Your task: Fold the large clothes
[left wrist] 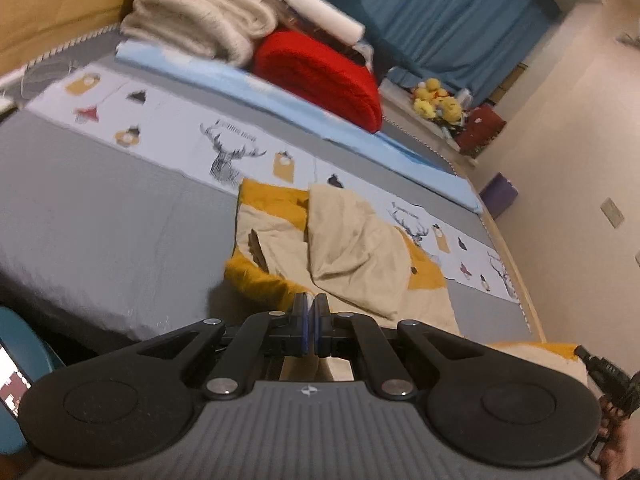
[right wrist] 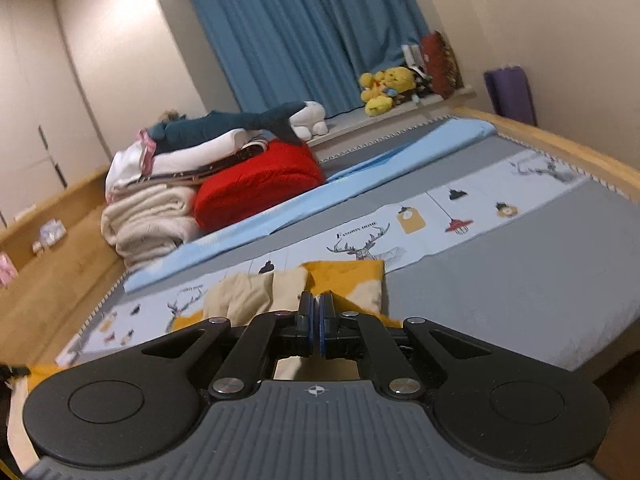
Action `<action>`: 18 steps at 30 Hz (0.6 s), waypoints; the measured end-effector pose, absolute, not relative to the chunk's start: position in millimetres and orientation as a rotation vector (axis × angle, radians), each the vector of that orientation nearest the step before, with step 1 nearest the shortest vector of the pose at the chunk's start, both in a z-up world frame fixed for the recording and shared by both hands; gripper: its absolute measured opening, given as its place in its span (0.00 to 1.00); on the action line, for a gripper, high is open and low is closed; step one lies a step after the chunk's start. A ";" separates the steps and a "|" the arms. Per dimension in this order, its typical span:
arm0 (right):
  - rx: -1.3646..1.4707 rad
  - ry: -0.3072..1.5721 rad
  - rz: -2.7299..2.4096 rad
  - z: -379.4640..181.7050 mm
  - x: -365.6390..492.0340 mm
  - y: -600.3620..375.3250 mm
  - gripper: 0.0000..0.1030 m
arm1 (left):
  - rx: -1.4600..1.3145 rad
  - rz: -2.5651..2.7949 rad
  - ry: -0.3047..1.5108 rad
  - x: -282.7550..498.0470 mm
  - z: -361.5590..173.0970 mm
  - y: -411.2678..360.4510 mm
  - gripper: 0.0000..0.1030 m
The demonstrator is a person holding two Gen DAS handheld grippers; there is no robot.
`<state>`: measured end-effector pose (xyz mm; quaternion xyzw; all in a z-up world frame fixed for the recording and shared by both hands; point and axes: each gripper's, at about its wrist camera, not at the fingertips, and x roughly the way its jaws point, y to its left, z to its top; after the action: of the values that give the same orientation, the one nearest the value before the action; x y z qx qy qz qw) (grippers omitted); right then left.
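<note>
— Mustard-and-beige garment (left wrist: pixel 352 248) lies part-folded near the bed's (left wrist: pixel 100 216) front edge. Why?

— Judging by it, both grippers pinch its near hem: left gripper (left wrist: pixel 311 304) and right gripper (right wrist: pixel 316 304), jaws closed, ready to fold it over.

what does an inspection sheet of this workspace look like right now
surface: bed with a grey cover and a pale printed strip showing deer and lamps.
job's things: mustard and beige garment lies partly folded on the bed, near edge lifted toward both claws.
clutter: red blanket, cream folded blankets, stacked clothes on top, light blue mat.
grippers: left claw shut, mustard fabric at its tips; right claw shut at the garment edge; an actual pinch cannot be confirmed.
cables: nothing seen.
surroundings: blue curtain, yellow plush toys on the ledge, purple roll, wooden bed frame.
</note>
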<state>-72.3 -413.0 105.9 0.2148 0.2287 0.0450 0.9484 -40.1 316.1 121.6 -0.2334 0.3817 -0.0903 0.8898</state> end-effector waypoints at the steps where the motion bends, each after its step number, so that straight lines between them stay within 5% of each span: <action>1: 0.443 0.471 0.090 103.0 -66.0 -414.0 0.01 | -0.502 -0.182 0.803 -29.5 113.5 318.4 0.02; 12: 0.440 0.671 0.002 19.0 128.2 -420.1 0.03 | -0.632 -0.029 0.949 183.7 6.9 325.3 0.06; 16: 0.430 0.663 -0.159 -4.8 181.5 -428.9 0.11 | -0.726 0.036 0.953 213.5 -27.8 342.7 0.57; 18: 0.479 0.651 -0.183 -18.5 187.3 -438.3 0.14 | -0.763 0.075 0.989 210.0 -44.5 350.0 0.56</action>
<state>187.3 -438.3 -18.5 0.2327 0.3162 -0.0888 0.9154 210.0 350.0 -44.5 -0.3571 0.4630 0.0350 0.8105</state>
